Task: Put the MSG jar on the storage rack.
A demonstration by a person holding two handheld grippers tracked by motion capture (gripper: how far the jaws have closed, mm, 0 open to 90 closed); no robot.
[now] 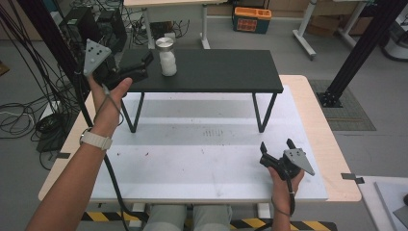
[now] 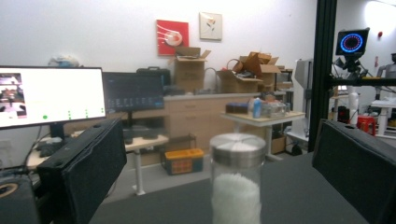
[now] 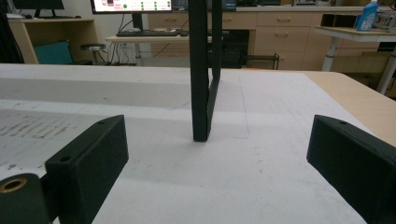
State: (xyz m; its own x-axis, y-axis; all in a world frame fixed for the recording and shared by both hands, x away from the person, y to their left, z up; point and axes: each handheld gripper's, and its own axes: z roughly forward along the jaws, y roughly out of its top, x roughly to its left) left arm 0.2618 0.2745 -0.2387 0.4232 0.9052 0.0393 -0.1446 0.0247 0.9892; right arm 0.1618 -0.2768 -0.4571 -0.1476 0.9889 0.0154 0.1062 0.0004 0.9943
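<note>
A clear glass jar with a metal lid, filled with white grains, stands upright on the left part of a black shelf. My left gripper hovers open at the shelf's left end, its jaws pointing at the jar from a short way off. Seen from the left gripper view, the jar stands between the two spread jaws, apart from both. My right gripper rests open low over the white mat near the front right, with nothing between its jaws.
The black shelf stands on thin metal legs over the white mat; one leg rises straight ahead in the right gripper view. Cables hang at the table's left. The wooden table edge runs along the right.
</note>
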